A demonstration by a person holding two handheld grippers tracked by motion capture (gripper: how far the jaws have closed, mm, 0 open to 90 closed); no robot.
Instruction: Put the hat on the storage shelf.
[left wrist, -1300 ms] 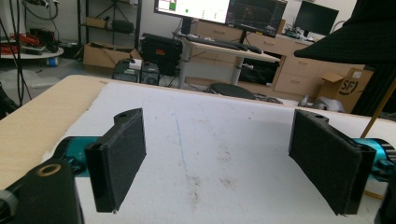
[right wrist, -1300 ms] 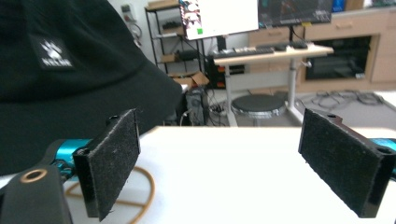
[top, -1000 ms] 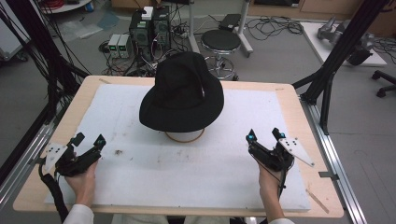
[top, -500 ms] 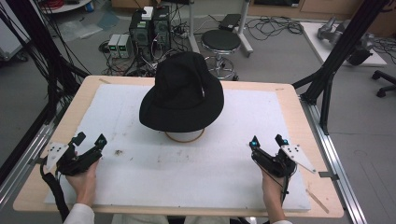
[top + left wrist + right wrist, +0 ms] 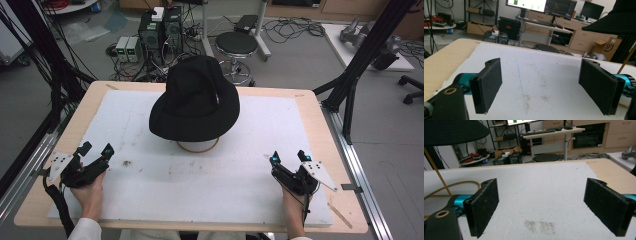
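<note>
**Black hat on stand, both grippers spread and clear of it**

High view: black brimmed hat sits on a thin wire stand at the middle of the white foam mat covering the wooden counter. Left gripper held at the near left, right gripper at the near right; both well apart from the hat, jaws spread, nothing between them.

Left gripper view: left gripper jaws wide apart over bare mat. Hat brim at upper right, beyond and above the right-hand jaw.

Right gripper view: right gripper jaws wide apart, bare mat between. Hat brim at upper left; stand's ring and upright beyond the left-hand jaw.
</note>
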